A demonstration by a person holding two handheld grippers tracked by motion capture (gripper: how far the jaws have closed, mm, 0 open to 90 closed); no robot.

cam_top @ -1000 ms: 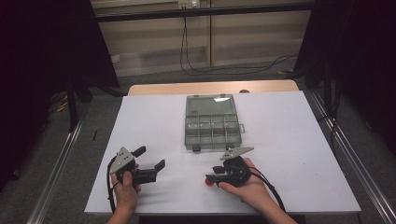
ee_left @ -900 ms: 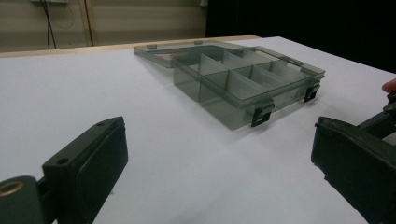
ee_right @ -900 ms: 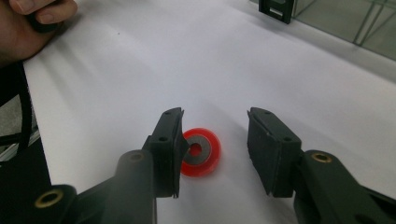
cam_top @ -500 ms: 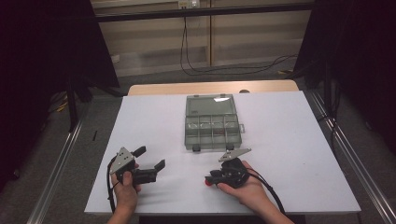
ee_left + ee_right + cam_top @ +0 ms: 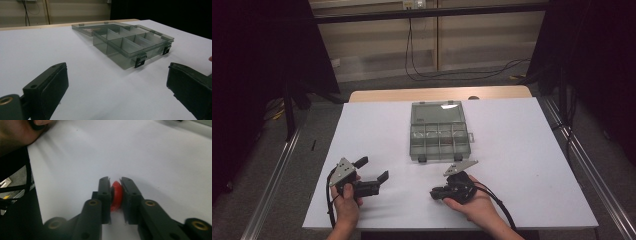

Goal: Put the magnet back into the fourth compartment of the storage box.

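A small red piece point(image 5: 116, 195) is pinched between the jaws of my right gripper point(image 5: 115, 182), just above the white table point(image 5: 155, 152). From above, that right gripper point(image 5: 435, 193) lies low near the table's front edge, pointing left. My left gripper point(image 5: 372, 169) sits at the front left with its jaws wide apart and nothing between them. A clear grey compartment box point(image 5: 439, 135) lies in the middle of the table with its lid point(image 5: 436, 111) folded back. In the left gripper view the box point(image 5: 130, 42) stands ahead and to the right of the left gripper point(image 5: 117, 75).
The box's two front latches point(image 5: 140, 61) hang down. A hand point(image 5: 17, 132) shows at the top left of the right gripper view. Metal rails point(image 5: 572, 145) run along both sides of the table, and the floor drops away past its left edge point(image 5: 37, 192).
The right hand has shifted slightly toward the front; the red spot seen at its jaw tips from above is now covered. The left gripper has not moved.
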